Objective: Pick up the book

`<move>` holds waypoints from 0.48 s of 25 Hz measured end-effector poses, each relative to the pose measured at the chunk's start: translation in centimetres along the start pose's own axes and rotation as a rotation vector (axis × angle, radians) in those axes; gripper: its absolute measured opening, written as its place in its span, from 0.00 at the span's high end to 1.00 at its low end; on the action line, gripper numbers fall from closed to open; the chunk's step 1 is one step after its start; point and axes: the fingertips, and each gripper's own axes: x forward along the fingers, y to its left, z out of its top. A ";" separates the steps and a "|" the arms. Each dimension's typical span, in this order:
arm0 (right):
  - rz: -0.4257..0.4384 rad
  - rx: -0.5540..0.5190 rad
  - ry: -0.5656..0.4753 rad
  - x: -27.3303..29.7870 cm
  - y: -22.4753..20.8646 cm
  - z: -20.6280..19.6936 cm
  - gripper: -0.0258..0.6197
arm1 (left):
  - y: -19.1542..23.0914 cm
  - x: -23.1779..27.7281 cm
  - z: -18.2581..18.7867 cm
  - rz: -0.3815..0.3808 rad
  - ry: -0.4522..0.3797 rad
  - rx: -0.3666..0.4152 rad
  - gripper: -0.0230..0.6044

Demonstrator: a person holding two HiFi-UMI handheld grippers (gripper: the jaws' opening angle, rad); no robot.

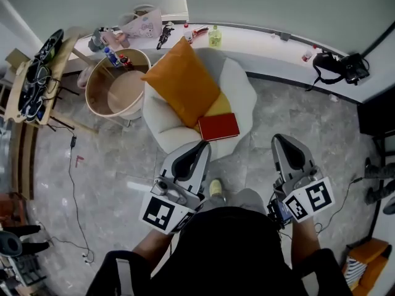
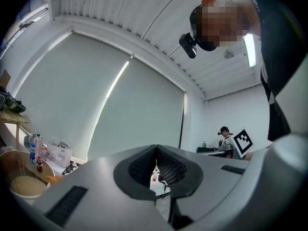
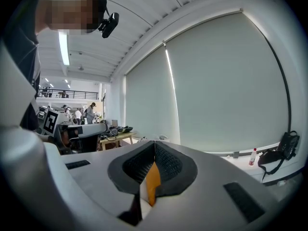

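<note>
A red book [image 1: 217, 126] lies flat at the front of the seat of a white round armchair [image 1: 242, 91], partly on a yellow pad, below a big orange cushion [image 1: 184, 82]. My left gripper [image 1: 202, 145] hangs just short of the chair's front edge, below and left of the book, its jaws together with nothing between them [image 2: 156, 148]. My right gripper [image 1: 281, 139] is over the floor to the right of the chair, also closed and empty [image 3: 154, 143]. A strip of the orange cushion [image 3: 153, 183] shows through the gap below its tips.
A round wooden side table [image 1: 117, 91] with small bottles stands left of the chair. A curved white ledge [image 1: 259, 41] behind holds bottles, bags and a black camera bag [image 1: 342, 66]. A rack of headsets [image 1: 37, 73] stands far left, and a cable [image 1: 71, 165] trails on the floor.
</note>
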 end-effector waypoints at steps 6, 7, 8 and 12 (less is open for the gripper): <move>-0.044 0.032 -0.023 -0.1 -1.1 -0.3 0.94 | 0.5 0.4 -1.3 -0.018 0.050 0.018 0.94; -0.048 0.030 -0.023 -0.2 -1.3 -0.4 0.94 | 0.5 0.5 -1.5 -0.020 0.056 0.018 0.94; -0.052 0.027 -0.023 -0.2 -1.5 -0.4 0.94 | 0.5 0.7 -1.6 -0.020 0.057 0.016 0.94; -0.048 0.018 -0.023 0.0 -1.9 0.0 0.94 | 0.9 1.1 -1.4 0.003 0.058 0.027 0.94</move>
